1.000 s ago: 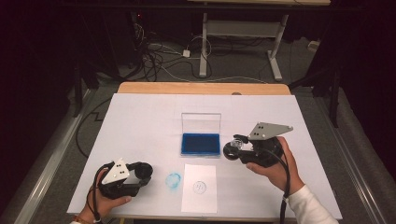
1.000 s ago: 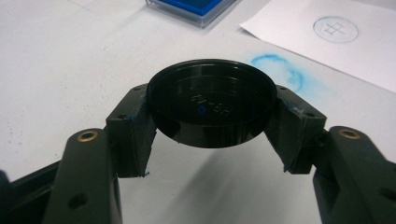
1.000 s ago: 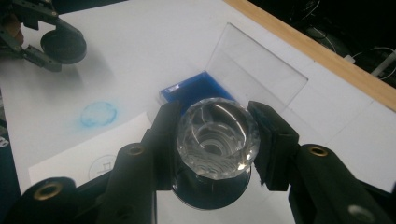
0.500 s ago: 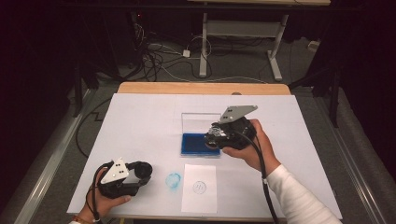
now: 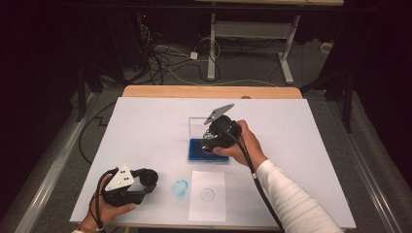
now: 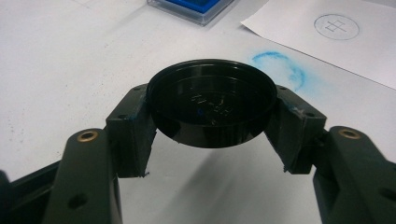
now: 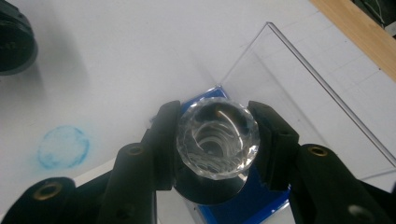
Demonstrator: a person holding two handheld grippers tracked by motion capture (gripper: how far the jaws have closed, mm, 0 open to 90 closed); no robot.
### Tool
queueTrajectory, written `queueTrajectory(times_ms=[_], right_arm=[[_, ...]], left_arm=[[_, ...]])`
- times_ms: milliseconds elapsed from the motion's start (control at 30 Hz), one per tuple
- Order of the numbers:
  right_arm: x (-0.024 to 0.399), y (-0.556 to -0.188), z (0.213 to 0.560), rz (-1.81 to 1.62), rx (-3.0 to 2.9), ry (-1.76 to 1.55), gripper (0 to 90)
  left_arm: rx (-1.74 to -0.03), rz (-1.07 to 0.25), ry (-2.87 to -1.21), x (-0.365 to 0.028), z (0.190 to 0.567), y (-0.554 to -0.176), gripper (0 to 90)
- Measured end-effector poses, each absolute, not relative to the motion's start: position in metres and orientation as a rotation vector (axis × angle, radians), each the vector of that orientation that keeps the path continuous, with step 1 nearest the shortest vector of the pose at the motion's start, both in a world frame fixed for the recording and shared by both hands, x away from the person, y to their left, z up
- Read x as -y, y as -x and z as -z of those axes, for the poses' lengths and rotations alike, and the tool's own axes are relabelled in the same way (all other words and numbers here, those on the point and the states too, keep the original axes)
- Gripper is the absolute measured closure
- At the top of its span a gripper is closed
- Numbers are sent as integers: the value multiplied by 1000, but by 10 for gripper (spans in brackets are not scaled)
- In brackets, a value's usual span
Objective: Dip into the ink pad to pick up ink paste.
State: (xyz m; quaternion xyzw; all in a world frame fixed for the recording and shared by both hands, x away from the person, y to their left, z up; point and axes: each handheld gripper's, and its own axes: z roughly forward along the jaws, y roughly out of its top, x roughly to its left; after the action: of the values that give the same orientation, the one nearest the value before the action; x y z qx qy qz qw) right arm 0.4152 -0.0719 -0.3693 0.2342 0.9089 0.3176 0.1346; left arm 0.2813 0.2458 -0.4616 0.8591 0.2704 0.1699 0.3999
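Landmark: blue ink pad (image 5: 200,149) in its clear case, lid (image 5: 199,127) standing open on the far side.

Right gripper view: right gripper (image 7: 217,142) clamped on a clear faceted stamp (image 7: 218,138), directly over the pad; the high view shows there just the hand (image 5: 245,145) and gripper body. Left gripper view: left gripper (image 6: 211,122) clamped on a round black cap (image 6: 211,100), hollow side up, blue flecks inside; from above it reads as a dark lump near-left of the pad.

White table cover (image 5: 145,131) lies bare left, right and beyond the pad. Near side: paper sheet (image 5: 207,195) with a circular print (image 5: 208,194), just beside a blue smudge ring (image 5: 180,187). Wooden table edge (image 5: 209,92) runs beyond the lid
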Motion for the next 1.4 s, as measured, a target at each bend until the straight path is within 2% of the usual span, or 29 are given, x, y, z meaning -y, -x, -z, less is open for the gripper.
queueTrajectory(times_ms=[500,1400], right_arm=[[53,-435,401,-931,-2651,-728,573],[48,-439,421,-933,-2653,-738,572]], left_arm=[[-678,-426,-2176,-246,462,-282,368],[-665,-417,-2192,-244,464,-282,367]])
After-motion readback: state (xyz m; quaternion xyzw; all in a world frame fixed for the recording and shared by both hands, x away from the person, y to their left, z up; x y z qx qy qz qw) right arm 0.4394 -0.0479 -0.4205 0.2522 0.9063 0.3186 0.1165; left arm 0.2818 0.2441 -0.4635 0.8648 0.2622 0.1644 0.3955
